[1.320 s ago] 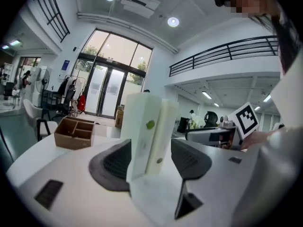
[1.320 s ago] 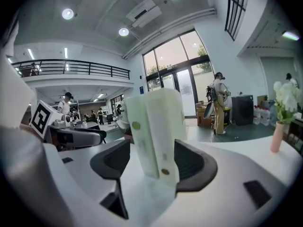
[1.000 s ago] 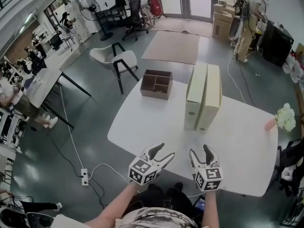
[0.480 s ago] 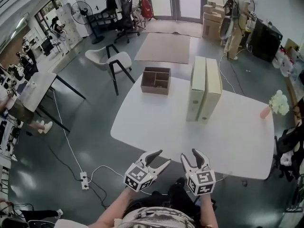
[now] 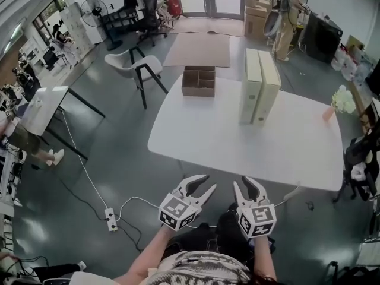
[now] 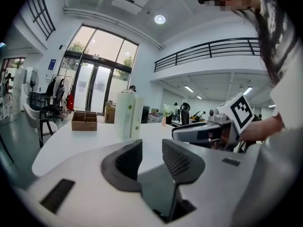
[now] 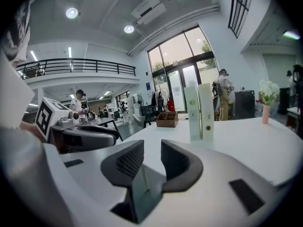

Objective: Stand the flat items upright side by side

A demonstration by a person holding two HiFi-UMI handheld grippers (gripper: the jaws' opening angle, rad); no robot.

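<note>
Two hand-held grippers sit side by side, nearest the viewer. The left gripper has its jaws a narrow way apart with nothing between them, and they have just been closing. The right gripper matches it, with a narrow gap, nothing in it, and jaws that have just been closing. Each gripper carries black-and-white square markers, the only print that can be made out.

Both pairs of jaws hang short of the near edge of one white table, above the grey floor. One white power strip lies on the floor, off to the left of the left jaws.

Ahead of the jaws, a broad stretch of white tabletop runs from the rounded near edge up to the binders. There are two of these cream binders, both on the far half of the table. The left binder and the right binder stand upright, touching side by side, straight ahead of the right jaws. Any writing on their spines is too small to read.

Ahead of the left jaws, one brown compartment box sits at the table's far left edge. Far to the right of the right jaws, one vase of white flowers stands by the right edge.

Beyond the table are one white chair, one tan rug and a standing person.
</note>
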